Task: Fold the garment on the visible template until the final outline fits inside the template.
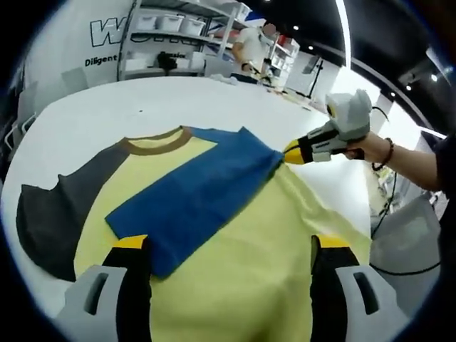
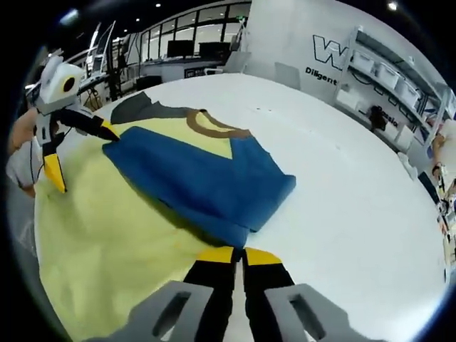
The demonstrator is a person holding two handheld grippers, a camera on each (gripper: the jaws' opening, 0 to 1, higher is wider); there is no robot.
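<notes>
now the pale yellow t-shirt with a brown collar, one dark grey sleeve and one blue sleeve lies flat on the white counter. its blue sleeve is folded across the chest. in the left gripper view, the left hand-held gripper hovers released over the shirt body at 6 o'clock, jaws wide apart. the right hand-held gripper comes in at 3 o'clock, clenched on the blue sleeve's edge. in the right gripper view its jaws meet at that fold.
</notes>
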